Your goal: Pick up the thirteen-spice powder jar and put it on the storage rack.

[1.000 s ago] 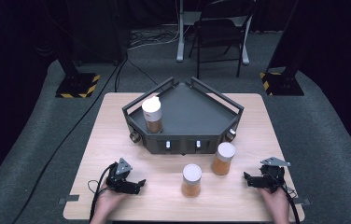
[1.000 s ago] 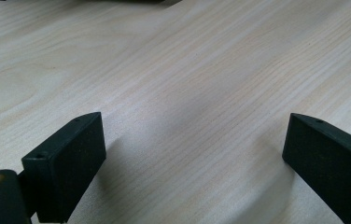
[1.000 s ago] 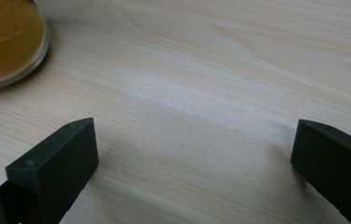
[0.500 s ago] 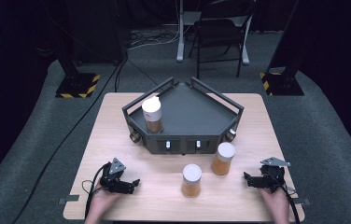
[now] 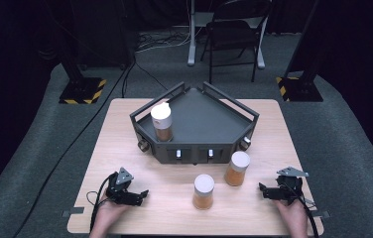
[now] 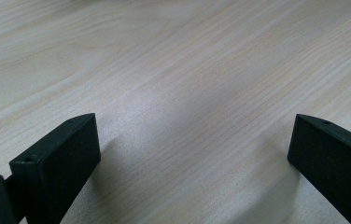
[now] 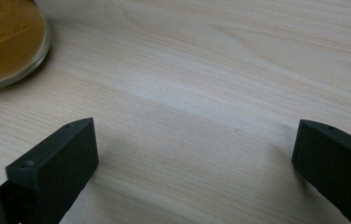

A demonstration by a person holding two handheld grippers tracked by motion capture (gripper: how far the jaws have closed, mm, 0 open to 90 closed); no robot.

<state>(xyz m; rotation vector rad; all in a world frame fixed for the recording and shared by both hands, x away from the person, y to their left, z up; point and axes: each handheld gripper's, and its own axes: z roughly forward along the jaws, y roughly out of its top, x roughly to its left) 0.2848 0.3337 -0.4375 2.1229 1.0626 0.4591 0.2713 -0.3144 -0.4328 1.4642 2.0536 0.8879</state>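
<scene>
your left gripper [image 5: 136,194] rests low on the table [image 5: 125,148] near its front edge; its jaws have just been opening, stand wide now, and only bare wood is between them. your right gripper [image 5: 270,192] is spread wide too and holds nothing.

the 2 jars on the table stand between your hands: the front jar [image 5: 204,191] near the middle, the second jar [image 5: 237,168] just behind it to the right. a third jar [image 5: 161,121] already stands in the dark tray [image 5: 214,119], at its left side.

i think the risk is tipping: the jars are tall and close together, so a wide jaw reaching for 1 can knock the other. a high grip on the white lid may slip.

i can read no label or writing on the jars or tray.
</scene>
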